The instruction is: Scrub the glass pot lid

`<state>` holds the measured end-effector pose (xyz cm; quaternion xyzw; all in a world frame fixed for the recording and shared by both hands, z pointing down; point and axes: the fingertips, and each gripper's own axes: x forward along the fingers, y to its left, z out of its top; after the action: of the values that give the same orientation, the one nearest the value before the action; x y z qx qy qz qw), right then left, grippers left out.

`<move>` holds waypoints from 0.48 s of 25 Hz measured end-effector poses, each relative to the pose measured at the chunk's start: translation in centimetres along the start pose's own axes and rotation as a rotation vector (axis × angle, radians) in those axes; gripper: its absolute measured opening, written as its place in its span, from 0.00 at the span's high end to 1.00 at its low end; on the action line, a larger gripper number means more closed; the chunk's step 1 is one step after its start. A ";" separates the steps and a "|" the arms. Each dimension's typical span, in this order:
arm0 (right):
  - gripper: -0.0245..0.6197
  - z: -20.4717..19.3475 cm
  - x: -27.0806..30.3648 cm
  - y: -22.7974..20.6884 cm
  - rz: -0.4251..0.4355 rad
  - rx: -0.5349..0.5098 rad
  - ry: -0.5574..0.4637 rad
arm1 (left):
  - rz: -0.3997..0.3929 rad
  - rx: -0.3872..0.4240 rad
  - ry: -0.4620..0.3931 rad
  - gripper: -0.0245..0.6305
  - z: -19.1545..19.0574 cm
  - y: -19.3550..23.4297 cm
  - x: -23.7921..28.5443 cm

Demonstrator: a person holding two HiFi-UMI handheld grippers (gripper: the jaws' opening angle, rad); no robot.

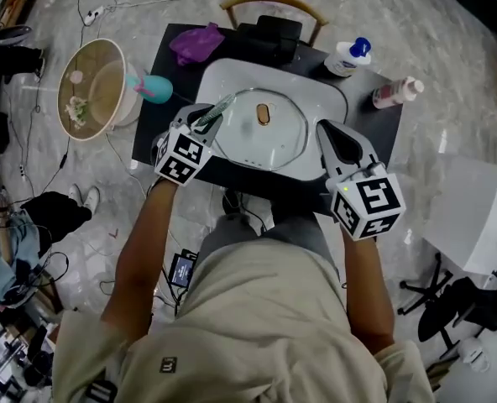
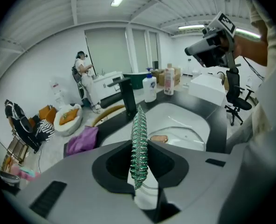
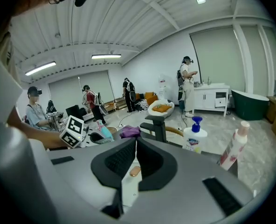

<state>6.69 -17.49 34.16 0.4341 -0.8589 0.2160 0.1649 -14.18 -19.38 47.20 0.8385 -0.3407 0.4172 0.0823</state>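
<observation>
Two tools, both mine. Left tool (image 1: 205,124) is clamped on the one green scrub pad (image 2: 139,146), which stands edge-on between the jaws. Right tool (image 3: 134,143) has its jaws together with nothing in them.

One glass pot lid (image 1: 261,141), lying flat in the white sink basin (image 1: 332,99) just ahead of both tools, with one copper-coloured knob (image 1: 264,114) on top. The left tool sits at the lid's left rim and the right tool at its right rim. From the head view the pad overlaps the left rim; I can't tell whether it touches the glass.

The basin is set in one dark table (image 1: 384,126).

Two bottles stand on the table's far right: a white pump bottle with a blue top (image 1: 347,57) and a pinkish one (image 1: 397,93), near each other but apart.

One purple cloth (image 1: 196,42) lies on the far left corner. One black faucet (image 1: 269,30) stands at the basin's far edge, between the cloth and the bottles.

Past the table there's one chair with a curved wooden back (image 1: 274,2). On the floor to the left is one round tub (image 1: 93,91), with a teal bottle-like item (image 1: 152,88) beside it.
</observation>
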 end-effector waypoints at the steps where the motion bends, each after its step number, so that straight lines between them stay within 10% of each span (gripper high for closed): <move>1: 0.92 -0.8 0.2 -0.6 0.001 0.009 0.013 | -0.015 0.006 0.030 0.83 -0.7 -0.2 1.4; 12: 0.92 -6.1 2.2 -2.5 0.028 0.073 0.095 | -0.127 0.055 0.236 0.83 -6.6 -1.4 9.7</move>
<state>8.08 -17.21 40.95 0.4169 -0.8477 0.2700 0.1862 -13.47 -20.38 58.93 0.8055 -0.2633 0.5160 0.1248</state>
